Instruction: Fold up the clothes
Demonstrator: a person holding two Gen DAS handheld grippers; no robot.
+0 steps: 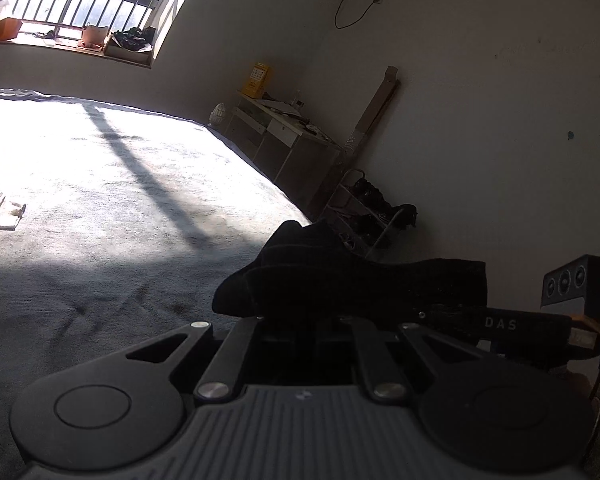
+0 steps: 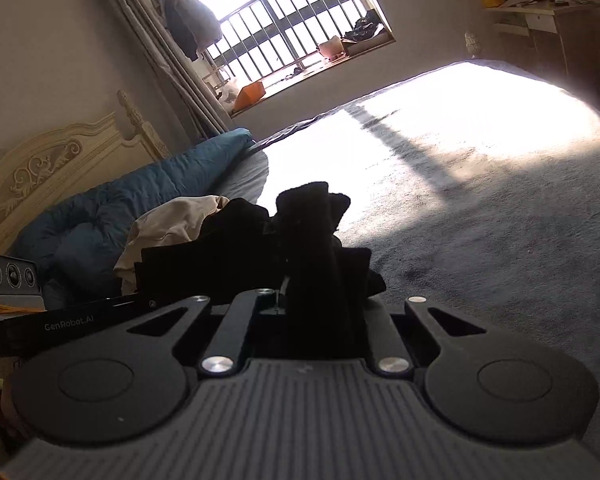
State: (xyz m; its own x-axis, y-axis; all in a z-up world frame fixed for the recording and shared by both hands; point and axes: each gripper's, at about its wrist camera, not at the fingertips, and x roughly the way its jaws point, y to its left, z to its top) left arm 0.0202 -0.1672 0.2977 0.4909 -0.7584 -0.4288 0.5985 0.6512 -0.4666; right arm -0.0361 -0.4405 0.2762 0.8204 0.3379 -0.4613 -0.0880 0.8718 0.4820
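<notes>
- Both tools are clamped on one black garment: left tool has bunched cloth pinched at its tips, right tool has a thick wad running up between its fingers.
- Garment hangs between the two tools, above the grey bed, with none of it spread flat that I can see.
- Right tool's bite looks too fat, probably several layers; I'd want a single edge or corner there.
- Next, as I judge it: pull my hands apart until the cloth goes taut, then lay it on the sunlit bare patch of bed.
- Keep it clear of the beige clothes and blue duvet by the headboard.
- Risk: black cloth in shadow hides the edges, so I can't tell which part I'm holding.
</notes>
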